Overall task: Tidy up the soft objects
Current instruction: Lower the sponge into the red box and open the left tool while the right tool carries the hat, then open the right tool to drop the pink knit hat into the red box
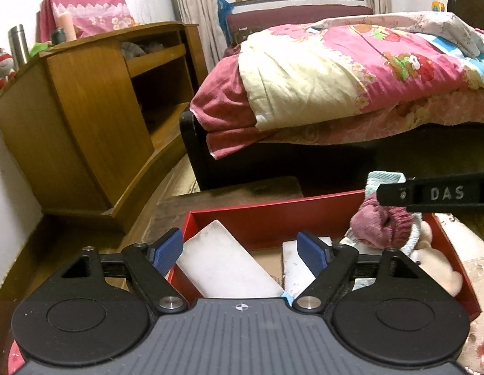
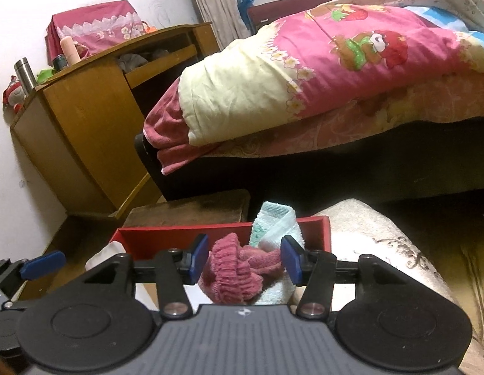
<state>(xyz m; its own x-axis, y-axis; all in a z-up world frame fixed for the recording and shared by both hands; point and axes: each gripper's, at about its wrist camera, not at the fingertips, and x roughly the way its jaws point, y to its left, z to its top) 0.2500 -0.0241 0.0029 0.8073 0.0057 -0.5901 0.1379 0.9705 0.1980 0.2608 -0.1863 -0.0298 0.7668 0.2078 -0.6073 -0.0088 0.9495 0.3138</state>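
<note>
Black left gripper, blue ribbed pads, silver screws, grey ridged body

left gripper: jaws spread wide, nothing pressed between the pads, tilted downward | right gripper: jaws part open, blue pads clear on both sides of a pink sock, tilted downward, just right of left gripper
</note>
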